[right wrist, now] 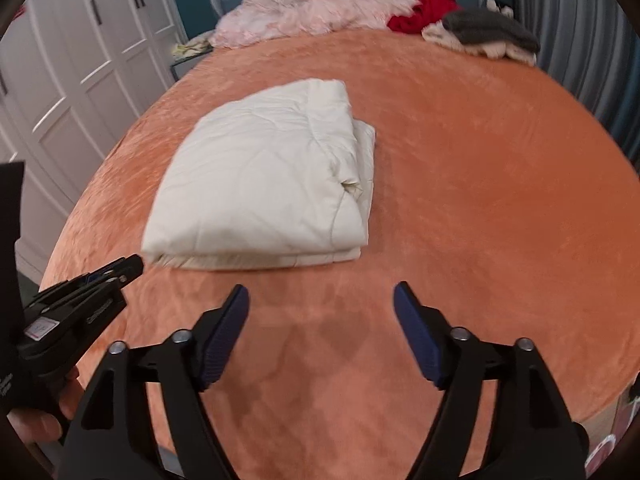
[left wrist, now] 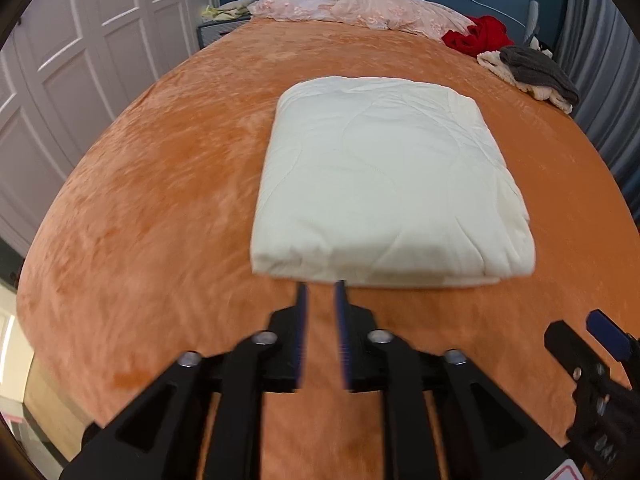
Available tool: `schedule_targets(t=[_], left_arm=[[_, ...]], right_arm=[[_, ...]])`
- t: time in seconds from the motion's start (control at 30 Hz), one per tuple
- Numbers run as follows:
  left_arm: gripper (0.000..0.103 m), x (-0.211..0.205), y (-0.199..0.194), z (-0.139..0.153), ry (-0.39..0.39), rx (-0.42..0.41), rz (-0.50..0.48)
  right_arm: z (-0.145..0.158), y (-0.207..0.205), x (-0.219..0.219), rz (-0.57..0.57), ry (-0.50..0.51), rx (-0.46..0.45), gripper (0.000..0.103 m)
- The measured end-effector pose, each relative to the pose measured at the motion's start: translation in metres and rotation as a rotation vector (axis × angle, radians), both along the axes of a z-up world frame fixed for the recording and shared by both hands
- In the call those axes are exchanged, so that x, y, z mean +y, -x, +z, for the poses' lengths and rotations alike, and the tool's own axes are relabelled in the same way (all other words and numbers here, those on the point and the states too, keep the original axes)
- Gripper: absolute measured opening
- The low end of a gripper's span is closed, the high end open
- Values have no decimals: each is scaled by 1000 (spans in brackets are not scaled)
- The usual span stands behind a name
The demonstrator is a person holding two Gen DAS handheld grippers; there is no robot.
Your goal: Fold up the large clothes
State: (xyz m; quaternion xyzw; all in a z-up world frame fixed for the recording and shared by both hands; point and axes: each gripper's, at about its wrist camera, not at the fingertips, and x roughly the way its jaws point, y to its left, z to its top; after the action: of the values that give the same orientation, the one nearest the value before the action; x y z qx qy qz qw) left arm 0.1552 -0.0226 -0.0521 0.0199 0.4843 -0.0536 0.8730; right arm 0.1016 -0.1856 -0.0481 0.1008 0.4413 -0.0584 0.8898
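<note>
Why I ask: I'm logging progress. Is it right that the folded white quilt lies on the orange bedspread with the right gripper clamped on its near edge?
Not quite. The right wrist view shows the right gripper open and empty, short of the folded white quilt, which does lie on the orange bedspread.

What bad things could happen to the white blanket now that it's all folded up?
1. On the folded white blanket, a lower layer sticks out along the right edge, so that side might slip loose and spoil the fold.
2. The left gripper hangs close to the blanket's near edge with nothing between its fingers; a small bump might drag that edge.
3. The right gripper is open and clear, so it looks like less of a worry.
</note>
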Motion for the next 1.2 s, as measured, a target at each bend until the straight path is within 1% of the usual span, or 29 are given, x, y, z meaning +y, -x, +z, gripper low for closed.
schedule_targets(t=[0.03, 0.07, 0.1, 0.17, 0.27, 0.33, 0.43, 0.63, 0.93, 1.2], left_arm=[[38, 1, 6, 3, -2, -8, 6], [46, 1, 13, 7, -7, -23, 12], [48, 2, 22, 11, -17, -45, 17], [54, 2, 36, 17, -32, -73, 15], [59, 1, 46, 22, -46, -73, 4], [60, -1, 55, 25, -57, -73, -3], [60, -3, 65, 27, -82, -87, 4], [60, -1, 81, 23, -93, -71, 12], [60, 0, 97, 19, -122, -66, -13], [60, 4, 105, 15, -133, -63, -14]], right_arm=[[4, 6, 5, 1, 3, -12, 76], [8, 14, 8, 6, 1, -26, 77], [10, 18, 10, 9, 0, -32, 77], [14, 25, 13, 14, 0, -43, 79], [19, 38, 22, 21, 23, -55, 80], [22, 45, 25, 28, 44, -67, 83], [26, 54, 29, 27, 79, -83, 84], [28, 70, 28, 17, 72, -85, 84], [19, 84, 26, 7, 47, -63, 84], [16, 91, 34, 9, 66, -59, 84]])
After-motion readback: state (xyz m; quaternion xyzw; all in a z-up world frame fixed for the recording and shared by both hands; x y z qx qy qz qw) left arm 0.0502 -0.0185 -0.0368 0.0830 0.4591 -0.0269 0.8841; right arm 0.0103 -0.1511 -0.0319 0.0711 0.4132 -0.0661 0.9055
